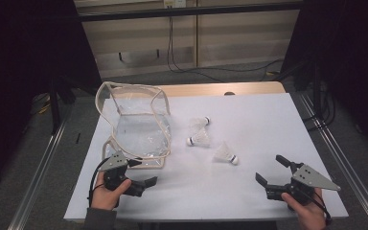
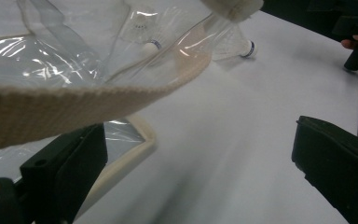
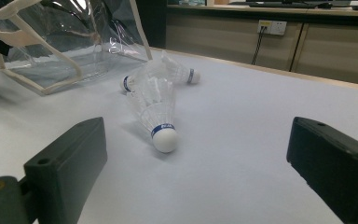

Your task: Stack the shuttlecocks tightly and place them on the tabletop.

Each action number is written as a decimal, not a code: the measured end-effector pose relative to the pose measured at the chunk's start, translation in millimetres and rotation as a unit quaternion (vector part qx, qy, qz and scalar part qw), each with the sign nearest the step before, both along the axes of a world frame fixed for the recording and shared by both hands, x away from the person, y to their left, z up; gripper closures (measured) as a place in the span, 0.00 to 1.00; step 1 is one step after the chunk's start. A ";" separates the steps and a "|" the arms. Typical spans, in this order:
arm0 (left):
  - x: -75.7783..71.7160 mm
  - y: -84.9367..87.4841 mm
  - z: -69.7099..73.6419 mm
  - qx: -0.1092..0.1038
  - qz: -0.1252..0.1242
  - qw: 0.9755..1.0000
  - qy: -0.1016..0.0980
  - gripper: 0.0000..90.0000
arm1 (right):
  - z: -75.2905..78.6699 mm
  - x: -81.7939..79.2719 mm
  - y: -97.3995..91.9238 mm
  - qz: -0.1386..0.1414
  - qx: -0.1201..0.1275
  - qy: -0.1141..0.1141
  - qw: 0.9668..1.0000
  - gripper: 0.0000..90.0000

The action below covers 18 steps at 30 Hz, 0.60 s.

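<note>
A: Both jaws wide? Where are the shuttlecocks?
B: Yes, left gripper (image 1: 141,178) at the clear bag (image 1: 139,127) corner, right gripper (image 1: 272,170) holds nothing. Three shuttlecocks (image 1: 225,154) lie mid-table, white table (image 1: 268,120) free around.

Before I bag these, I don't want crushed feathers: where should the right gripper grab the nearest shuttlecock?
Take the nearest shuttlecock by its cork, not the skirt. It lies on its side, cork toward the right gripper, so come in low from the front, jaws either side.

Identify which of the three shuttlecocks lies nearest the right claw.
The shuttlecock lying apart from the other two, farthest from the clear bag; it lies straight ahead of the right claw.
</note>
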<state>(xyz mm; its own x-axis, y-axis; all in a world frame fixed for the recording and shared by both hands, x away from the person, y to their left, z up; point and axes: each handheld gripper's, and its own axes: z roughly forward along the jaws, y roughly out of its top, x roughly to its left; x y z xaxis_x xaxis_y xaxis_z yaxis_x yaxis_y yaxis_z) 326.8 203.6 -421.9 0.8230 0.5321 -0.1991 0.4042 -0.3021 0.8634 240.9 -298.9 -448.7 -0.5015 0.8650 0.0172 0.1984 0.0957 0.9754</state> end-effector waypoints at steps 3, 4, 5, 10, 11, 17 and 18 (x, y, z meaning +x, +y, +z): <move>1.4 2.7 -1.4 0.000 0.006 1.000 0.002 0.04 | -0.1 -0.1 -0.2 0.000 0.000 0.000 1.000 0.05; 1.6 3.3 -2.3 0.000 0.008 1.000 0.000 0.04 | -0.1 -0.3 -0.3 0.000 0.000 0.001 1.000 0.05; 1.6 4.0 -2.5 0.003 0.011 1.000 0.001 0.04 | -0.1 -0.5 -0.5 0.001 0.000 0.001 1.000 0.05; 2.7 4.9 -3.6 0.006 0.015 1.000 -0.006 0.04 | -0.4 -0.2 -0.4 0.000 -0.001 0.002 1.000 0.05; 3.0 5.8 -4.1 0.009 0.016 1.000 -0.006 0.04 | -0.4 -0.1 -0.3 0.000 0.000 0.001 1.000 0.05; 2.7 9.8 -4.6 -0.001 0.025 1.000 -0.006 0.04 | -0.1 1.4 -0.4 -0.001 -0.001 0.000 1.000 0.05; 3.1 10.4 -4.3 -0.002 0.024 1.000 -0.009 0.04 | -0.1 1.7 -0.6 -0.003 -0.002 0.001 1.000 0.05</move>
<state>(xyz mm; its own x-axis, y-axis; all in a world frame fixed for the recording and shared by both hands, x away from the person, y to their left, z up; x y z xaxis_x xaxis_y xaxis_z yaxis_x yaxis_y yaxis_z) 329.9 214.0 -426.2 0.7998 0.5704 -0.1870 0.4024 -0.2784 0.8721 242.6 -299.5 -448.8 -0.4969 0.8677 0.0155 0.2011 0.0977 0.9747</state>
